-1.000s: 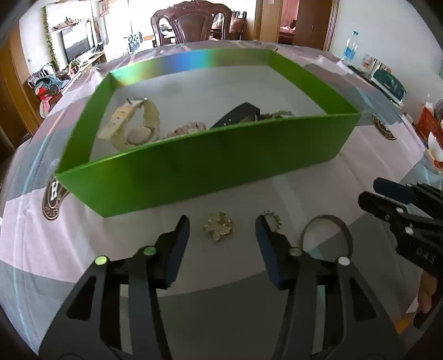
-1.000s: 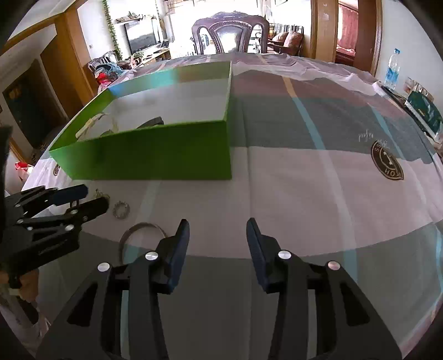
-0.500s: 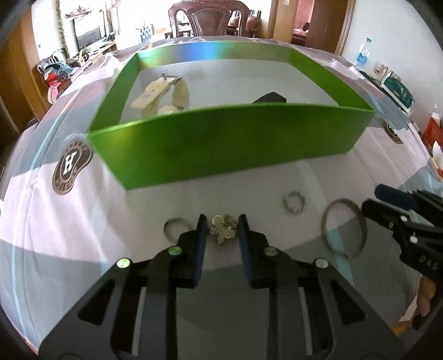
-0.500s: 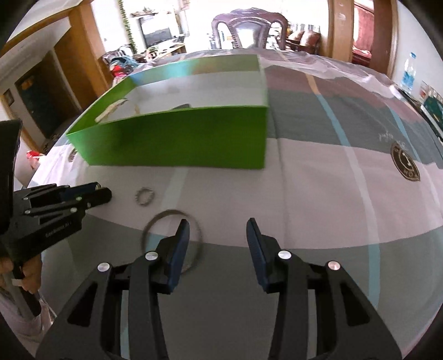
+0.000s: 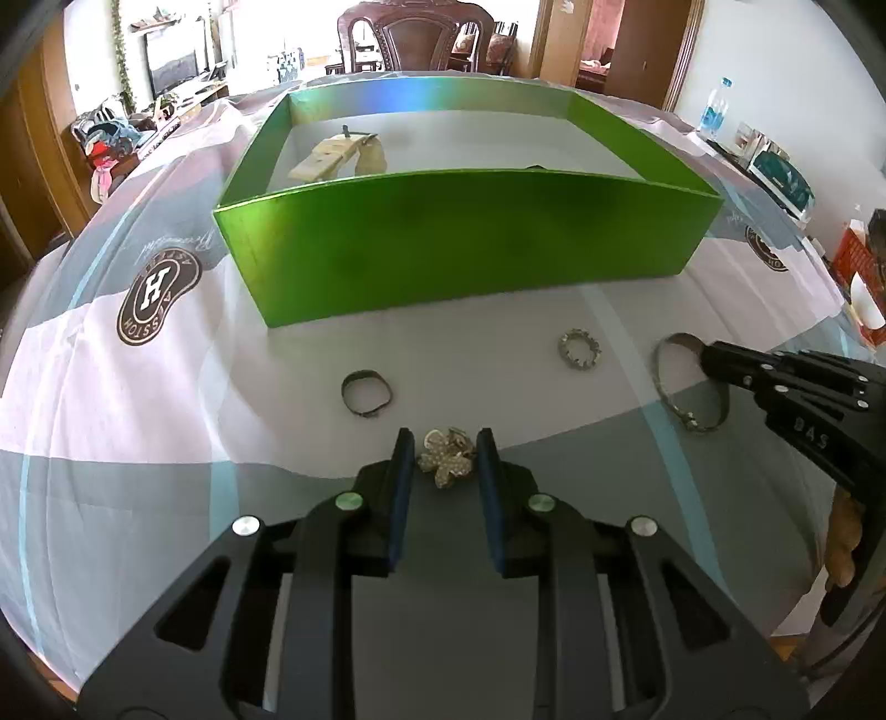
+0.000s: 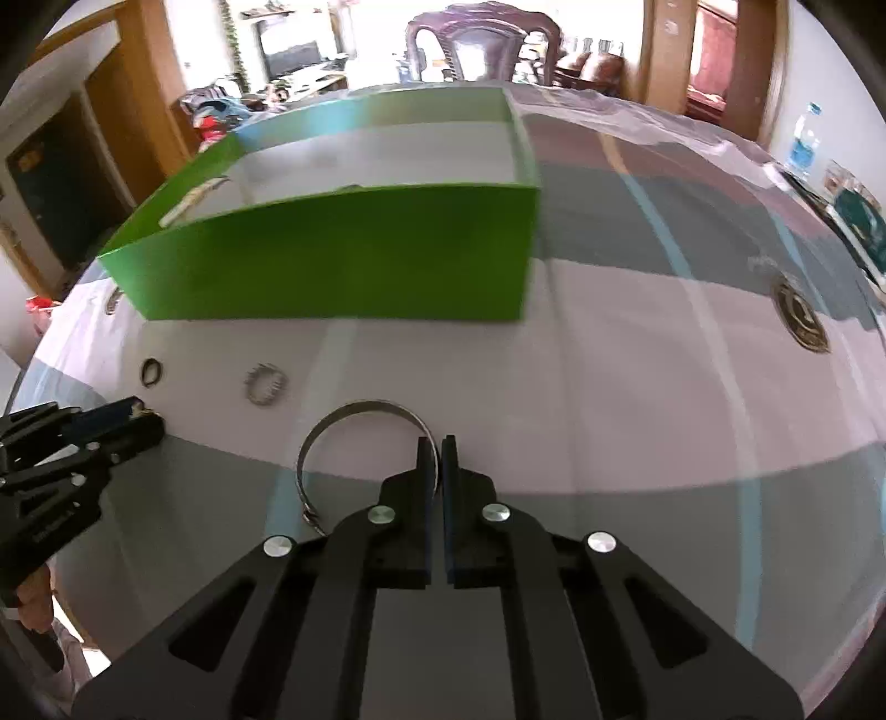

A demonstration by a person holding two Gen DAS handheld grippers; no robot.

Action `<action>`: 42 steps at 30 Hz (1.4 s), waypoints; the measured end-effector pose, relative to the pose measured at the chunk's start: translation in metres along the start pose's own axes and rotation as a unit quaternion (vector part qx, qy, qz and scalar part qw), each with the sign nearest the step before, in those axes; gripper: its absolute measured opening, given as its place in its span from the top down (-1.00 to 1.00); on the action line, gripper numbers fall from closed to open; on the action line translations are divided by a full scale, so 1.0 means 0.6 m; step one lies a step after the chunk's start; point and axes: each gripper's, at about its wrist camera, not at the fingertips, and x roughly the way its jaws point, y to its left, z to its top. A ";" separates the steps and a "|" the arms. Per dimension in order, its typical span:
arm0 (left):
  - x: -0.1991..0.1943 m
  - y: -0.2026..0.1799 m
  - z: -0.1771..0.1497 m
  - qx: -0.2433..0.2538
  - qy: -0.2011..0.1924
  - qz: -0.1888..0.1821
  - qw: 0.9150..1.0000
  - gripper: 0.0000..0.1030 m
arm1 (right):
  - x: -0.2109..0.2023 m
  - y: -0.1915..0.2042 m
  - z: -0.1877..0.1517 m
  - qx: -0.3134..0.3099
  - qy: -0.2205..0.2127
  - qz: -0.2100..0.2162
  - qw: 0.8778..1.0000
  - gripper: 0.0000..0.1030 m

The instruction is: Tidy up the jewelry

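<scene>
A gold flower brooch (image 5: 446, 457) lies on the tablecloth between the pads of my left gripper (image 5: 443, 440), which is shut on it. My right gripper (image 6: 436, 443) is shut on the right rim of a thin metal bangle (image 6: 362, 407). In the left wrist view the same bangle (image 5: 664, 390) is at the right, with the right gripper (image 5: 711, 357) on its far rim. A small dark ring (image 5: 365, 393) and a toothed silver ring (image 5: 578, 349) lie loose in front of the green box (image 5: 459, 243). A cream watch (image 5: 338, 155) rests inside the box.
The table carries a grey and white cloth with round logos (image 5: 158, 293). A water bottle (image 5: 714, 111) and a red basket (image 5: 853, 260) stand along the right edge. A wooden chair (image 5: 415, 33) is behind the box. My left gripper (image 6: 138, 421) shows at the left of the right wrist view.
My left gripper slid over the brooch and its jaws narrowed onto it. The right gripper came over the bangle and its jaws snapped together on the rim.
</scene>
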 end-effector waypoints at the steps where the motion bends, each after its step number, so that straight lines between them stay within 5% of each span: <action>1: 0.000 0.000 0.000 0.000 0.000 0.000 1.000 0.54 | -0.002 -0.001 -0.003 0.000 0.002 -0.004 1.000 0.92; 7: 0.000 -0.002 0.002 -0.001 0.000 -0.003 1.000 0.45 | -0.010 0.012 -0.017 -0.016 0.004 0.020 1.000 0.77; 26: 0.007 -0.006 0.005 -0.021 -0.005 0.006 1.000 0.55 | -0.010 -0.033 -0.014 0.040 -0.014 0.001 0.999 0.88; 42: 0.013 -0.018 0.009 -0.016 -0.006 0.014 1.000 0.43 | -0.007 -0.022 -0.009 0.020 -0.014 0.014 1.000 0.86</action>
